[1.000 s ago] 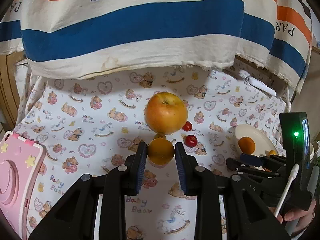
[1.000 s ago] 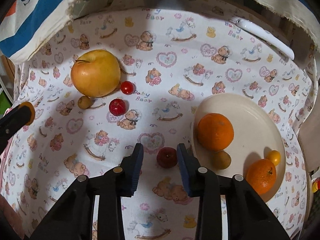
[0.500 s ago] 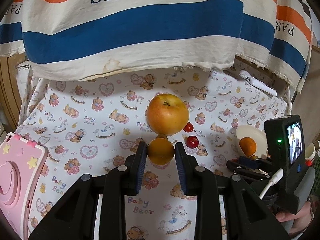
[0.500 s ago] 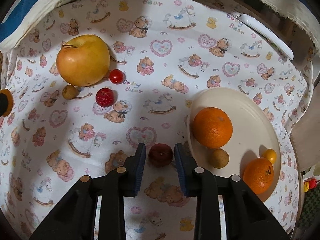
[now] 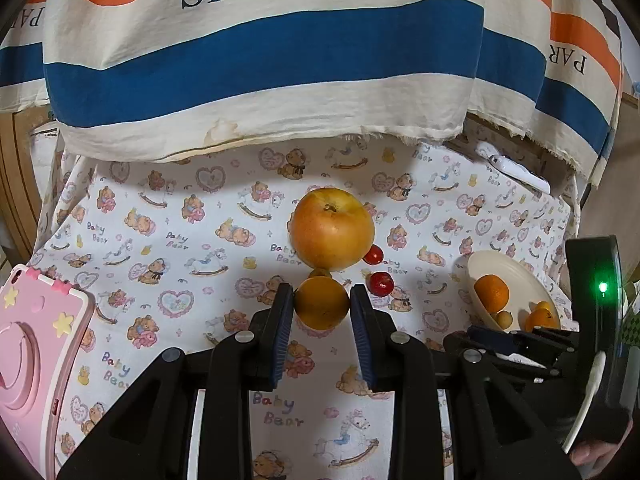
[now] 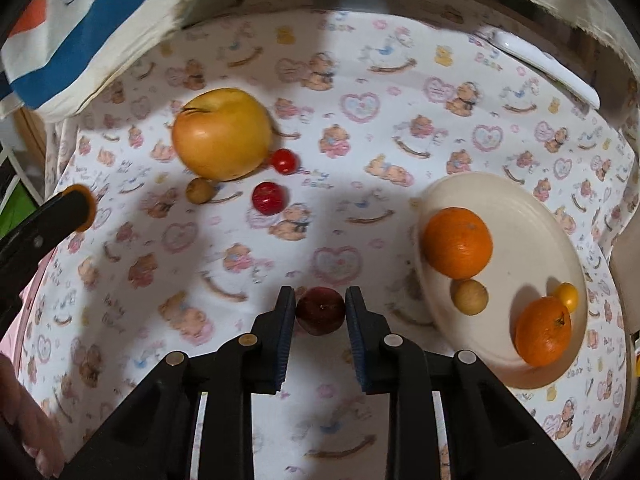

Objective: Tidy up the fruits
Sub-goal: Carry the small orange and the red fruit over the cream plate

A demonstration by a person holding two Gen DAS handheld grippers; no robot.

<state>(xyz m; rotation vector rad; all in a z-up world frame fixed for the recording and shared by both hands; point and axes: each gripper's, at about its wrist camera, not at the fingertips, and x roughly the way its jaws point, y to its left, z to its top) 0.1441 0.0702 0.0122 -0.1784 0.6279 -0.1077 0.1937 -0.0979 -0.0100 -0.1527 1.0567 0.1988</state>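
My left gripper (image 5: 322, 308) is shut on a small orange fruit (image 5: 322, 303) and holds it above the cloth, in front of a big yellow apple (image 5: 331, 227). My right gripper (image 6: 320, 311) is shut on a dark red fruit (image 6: 320, 310), left of the cream plate (image 6: 516, 216). The plate holds two oranges (image 6: 458, 242), a small brown fruit (image 6: 469, 297) and a tiny yellow one (image 6: 568, 295). Two small red fruits (image 6: 270, 198) and a small brown fruit (image 6: 199, 190) lie by the apple (image 6: 222, 134).
A pink case (image 5: 36, 364) lies at the left edge of the bear-print cloth (image 5: 168, 264). A striped "PARIS" cloth (image 5: 260, 52) hangs over the back. A white object (image 5: 514, 171) lies at the back right.
The right gripper has closed on the dark red fruit and lifted it slightly. The left gripper keeps its hold on the orange fruit, almost still.
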